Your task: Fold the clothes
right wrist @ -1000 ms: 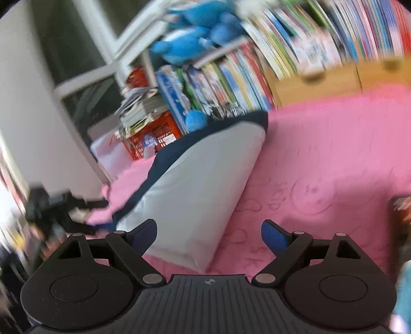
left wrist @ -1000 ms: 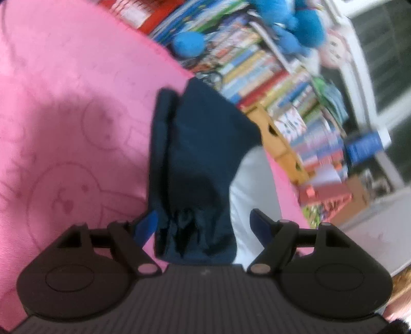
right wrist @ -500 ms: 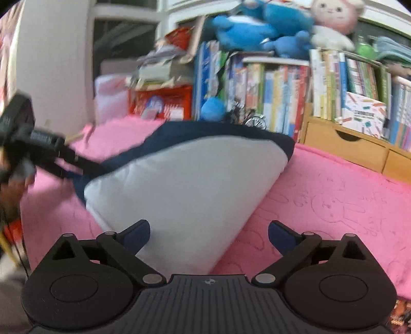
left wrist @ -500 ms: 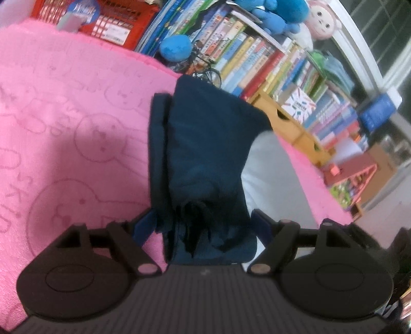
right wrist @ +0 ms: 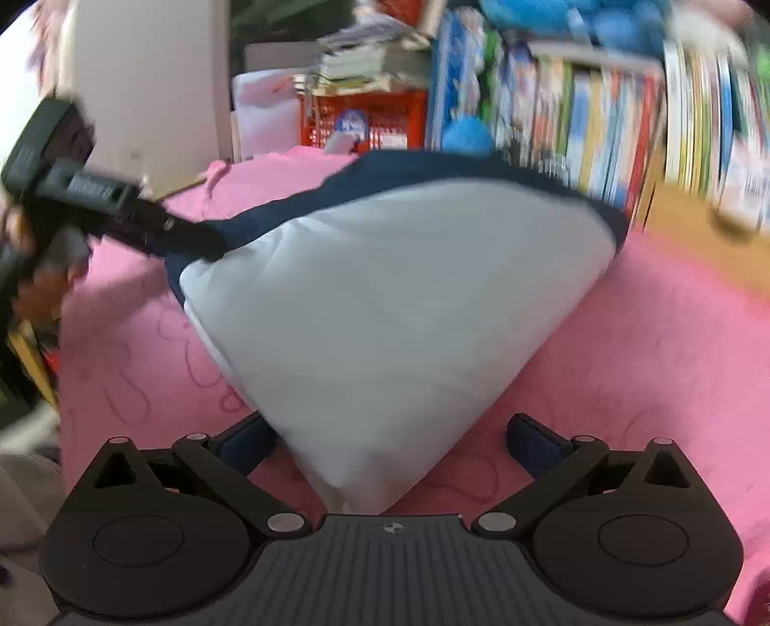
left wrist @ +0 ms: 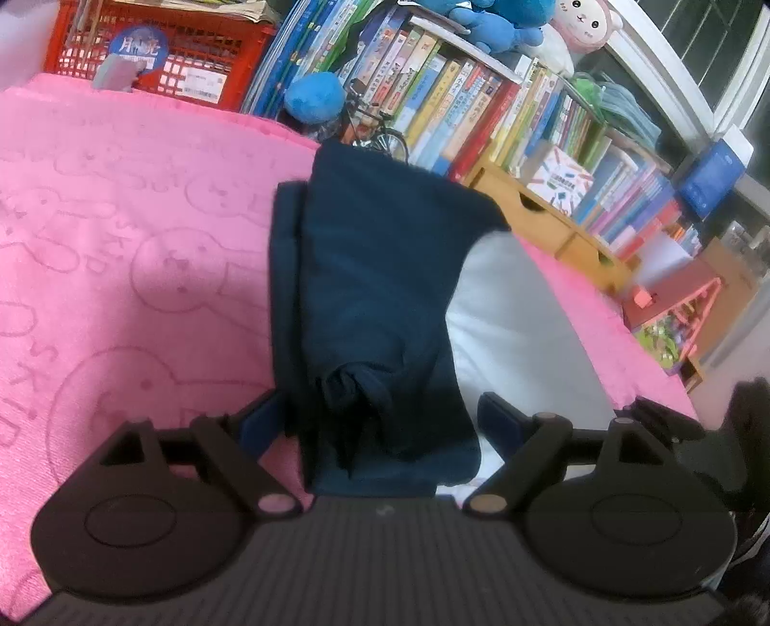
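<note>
A garment with a navy part (left wrist: pixel 375 298) and a white part (left wrist: pixel 510 327) lies on the pink blanket (left wrist: pixel 120 231). My left gripper (left wrist: pixel 380 421) is open, with bunched navy cloth lying between its blue fingers. In the right wrist view the white part (right wrist: pixel 385 308) spreads as a folded wedge with a navy edge (right wrist: pixel 433 166) behind it. My right gripper (right wrist: pixel 390 440) is open, its fingers either side of the wedge's near corner. The left gripper (right wrist: pixel 96 202) shows at the left of that view, at the navy end.
A bookshelf full of books (left wrist: pixel 481 106) with blue plush toys (left wrist: pixel 486 24) stands behind the blanket. A red crate (left wrist: pixel 159 48) sits at the back left. A wooden drawer unit (left wrist: pixel 544 216) and toys (left wrist: pixel 673 308) stand to the right.
My right gripper has swung left and closed in on the white wedge's near corner. My left gripper's view has tilted up, with the navy cloth still lying between its fingers.
</note>
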Available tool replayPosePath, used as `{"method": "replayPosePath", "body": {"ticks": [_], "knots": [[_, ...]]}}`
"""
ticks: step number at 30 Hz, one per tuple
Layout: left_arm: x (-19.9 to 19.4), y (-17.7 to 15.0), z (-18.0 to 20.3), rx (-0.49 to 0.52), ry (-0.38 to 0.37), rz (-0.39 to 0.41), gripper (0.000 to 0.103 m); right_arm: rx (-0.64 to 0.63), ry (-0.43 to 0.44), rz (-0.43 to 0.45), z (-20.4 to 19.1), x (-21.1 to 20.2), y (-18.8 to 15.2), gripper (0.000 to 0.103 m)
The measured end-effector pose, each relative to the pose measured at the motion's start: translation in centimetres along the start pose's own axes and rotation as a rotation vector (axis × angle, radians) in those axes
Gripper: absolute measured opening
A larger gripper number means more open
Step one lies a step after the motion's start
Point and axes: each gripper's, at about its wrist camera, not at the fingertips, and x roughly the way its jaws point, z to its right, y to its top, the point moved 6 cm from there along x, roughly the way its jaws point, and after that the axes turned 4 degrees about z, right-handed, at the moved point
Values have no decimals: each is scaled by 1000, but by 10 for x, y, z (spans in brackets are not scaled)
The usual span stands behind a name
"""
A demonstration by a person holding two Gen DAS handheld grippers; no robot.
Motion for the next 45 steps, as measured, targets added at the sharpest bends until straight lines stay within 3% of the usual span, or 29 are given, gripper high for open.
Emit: {"method": "replayPosePath", "body": {"ticks": [45], "knots": [[5,-10,11,103,64,13,90,-7,-8,6,0,2,-1,103]]}}
